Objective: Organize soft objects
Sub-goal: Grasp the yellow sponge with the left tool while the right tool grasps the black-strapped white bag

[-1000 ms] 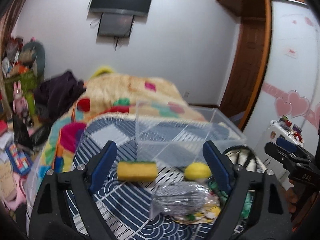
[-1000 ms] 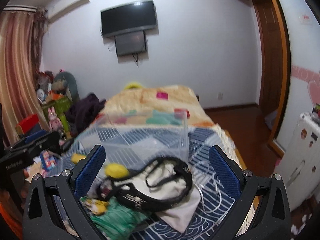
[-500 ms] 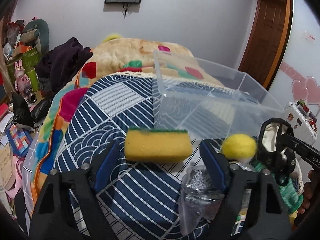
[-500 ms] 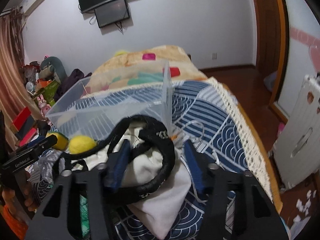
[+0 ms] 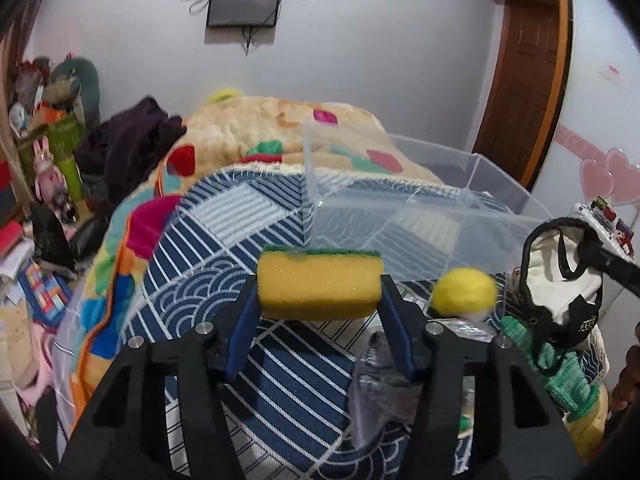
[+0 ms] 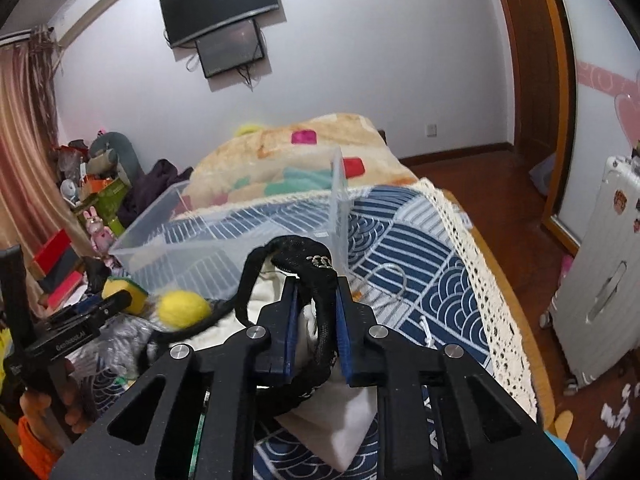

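Note:
My left gripper (image 5: pixel 318 300) is shut on a yellow sponge (image 5: pixel 318 290) with a green scouring top, held above the blue patterned bedspread (image 5: pixel 224 248). My right gripper (image 6: pixel 316 300) is shut on the black trim of a white and black cloth cap (image 6: pixel 320 312), lifted off the bed; the cap shows in the left wrist view (image 5: pixel 560 280) too. A clear plastic box (image 5: pixel 420 220) with dividers stands just behind both. A yellow felt ball (image 5: pixel 464 292) lies in front of the box, also seen in the right wrist view (image 6: pixel 182 308).
A crinkled clear bag with grey cloth (image 5: pixel 384 376) and a green knit piece (image 5: pixel 560 368) lie near the front edge. A quilt (image 5: pixel 260 136) covers the far bed. Clutter (image 5: pixel 48 128) stands left, a white suitcase (image 6: pixel 600 280) right.
My left gripper came down and closed on the sponge, then raised it. My right gripper closed on the cap's black trim and lifted it.

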The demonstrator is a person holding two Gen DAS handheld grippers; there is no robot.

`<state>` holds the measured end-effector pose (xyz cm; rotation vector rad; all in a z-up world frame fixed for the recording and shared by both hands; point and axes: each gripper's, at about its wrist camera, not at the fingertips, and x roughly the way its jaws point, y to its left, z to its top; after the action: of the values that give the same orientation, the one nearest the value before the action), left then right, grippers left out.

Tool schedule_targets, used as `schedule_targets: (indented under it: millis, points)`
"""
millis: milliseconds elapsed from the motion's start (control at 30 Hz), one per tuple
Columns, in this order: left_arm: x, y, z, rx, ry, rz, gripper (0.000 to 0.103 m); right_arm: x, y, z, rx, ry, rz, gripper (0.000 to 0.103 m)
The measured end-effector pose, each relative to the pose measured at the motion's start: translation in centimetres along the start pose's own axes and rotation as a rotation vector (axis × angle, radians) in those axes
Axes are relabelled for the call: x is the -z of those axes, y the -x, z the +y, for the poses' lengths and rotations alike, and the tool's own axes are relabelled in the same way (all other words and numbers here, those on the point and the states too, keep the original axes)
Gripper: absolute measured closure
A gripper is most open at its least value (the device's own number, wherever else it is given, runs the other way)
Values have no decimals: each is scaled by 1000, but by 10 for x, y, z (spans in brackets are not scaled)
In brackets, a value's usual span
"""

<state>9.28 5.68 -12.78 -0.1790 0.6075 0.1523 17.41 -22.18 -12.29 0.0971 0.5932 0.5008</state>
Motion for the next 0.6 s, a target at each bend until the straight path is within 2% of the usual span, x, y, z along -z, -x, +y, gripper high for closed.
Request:
schedule_targets:
  millis: [167, 333, 600]
  points:
    - [-8, 21, -8, 7, -30, -53, 46, -9, 12, 13, -16, 36, -52, 88]
    - [-21, 34, -13, 58, -30, -95, 46, -21, 22, 21, -38, 57, -108, 88]
    - [-44, 32, -18, 122, -31, -129, 46, -44, 25, 31, -41, 75, -190, 88]
